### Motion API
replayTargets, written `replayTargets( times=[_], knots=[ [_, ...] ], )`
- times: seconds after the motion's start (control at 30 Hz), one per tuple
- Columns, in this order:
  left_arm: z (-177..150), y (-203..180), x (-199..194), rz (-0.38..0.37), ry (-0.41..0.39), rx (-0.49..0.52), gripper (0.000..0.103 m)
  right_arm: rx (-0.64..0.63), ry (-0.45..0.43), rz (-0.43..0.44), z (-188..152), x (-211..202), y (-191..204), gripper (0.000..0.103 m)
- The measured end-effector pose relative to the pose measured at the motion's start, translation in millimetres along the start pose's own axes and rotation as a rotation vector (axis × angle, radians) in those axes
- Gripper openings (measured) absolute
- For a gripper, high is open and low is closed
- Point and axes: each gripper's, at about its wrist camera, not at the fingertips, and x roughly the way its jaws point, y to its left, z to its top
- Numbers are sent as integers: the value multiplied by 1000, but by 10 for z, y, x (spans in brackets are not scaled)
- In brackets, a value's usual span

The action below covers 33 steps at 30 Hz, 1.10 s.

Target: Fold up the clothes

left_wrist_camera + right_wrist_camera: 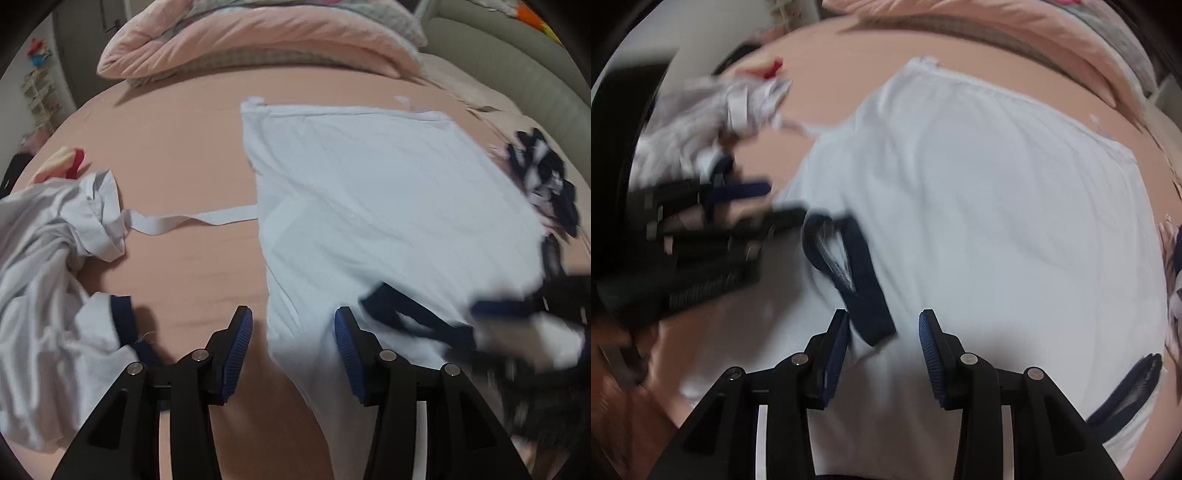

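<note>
Pink bed (177,155), flat white shirt (369,206); crumpled white garment (48,266) alongside, apart.

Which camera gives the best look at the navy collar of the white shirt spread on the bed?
The right wrist view. There the navy collar lies close ahead of the open right gripper, fairly sharp on the white shirt. In the left wrist view the collar sits off to the right, smeared by blur.

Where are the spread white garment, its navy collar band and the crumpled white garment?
spread white garment (388,192): left wrist view, middle of its flat panel.
navy collar band (866,291): right wrist view, on the band's near stretch.
crumpled white garment (44,266): left wrist view, bunched middle.
</note>
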Motion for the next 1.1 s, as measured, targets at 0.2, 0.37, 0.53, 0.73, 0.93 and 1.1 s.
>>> replayTargets(
  times=[0.2, 0.37, 0.53, 0.73, 0.93, 1.1],
  knots=[
    [-304, 102, 23, -41, 3, -17, 43, -125, 24, 38, 244, 286, 239, 38],
    [-420, 243, -9, -53, 12, -66, 44, 31, -8, 28, 319, 303, -92, 35],
    [-445, 273, -143, -68, -81, -118, 43, 51, -74, 22, 321, 134, -26, 38],
    [-506, 3, -81, -68, -10, 2, 44, 13, -38, -45, 236, 344, 75, 38],
    [-526, 130, -174, -128, -19, -84, 44, 137, -157, -72, 241, 7, -93, 38],
    [-546, 69, -109, -108, 8, -60, 44, -45, -63, -51, 214, 170, 225, 38]
  ],
)
